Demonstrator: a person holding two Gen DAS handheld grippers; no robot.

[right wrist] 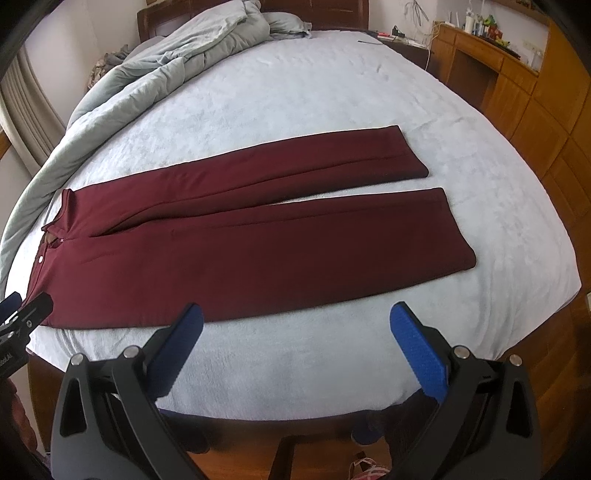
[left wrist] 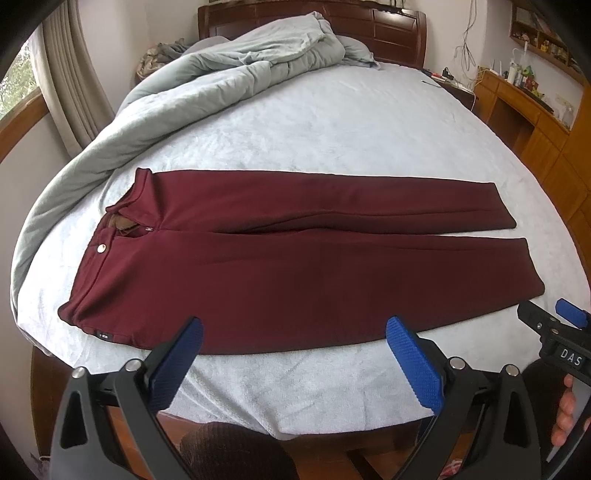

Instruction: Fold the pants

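Just ahead of the wide-open, empty left gripper (left wrist: 293,334) and right gripper (right wrist: 295,319), the maroon pants (left wrist: 280,266) are spread flat on the bed (left wrist: 332,122), waistband to the left. Folding is judged not yet begun; the near leg's edge must be gripped and carried over the far leg.

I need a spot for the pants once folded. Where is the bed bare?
The sheet is bare between the pants and the headboard, and in a strip along the near edge. The far left is crowded by the bunched duvet.
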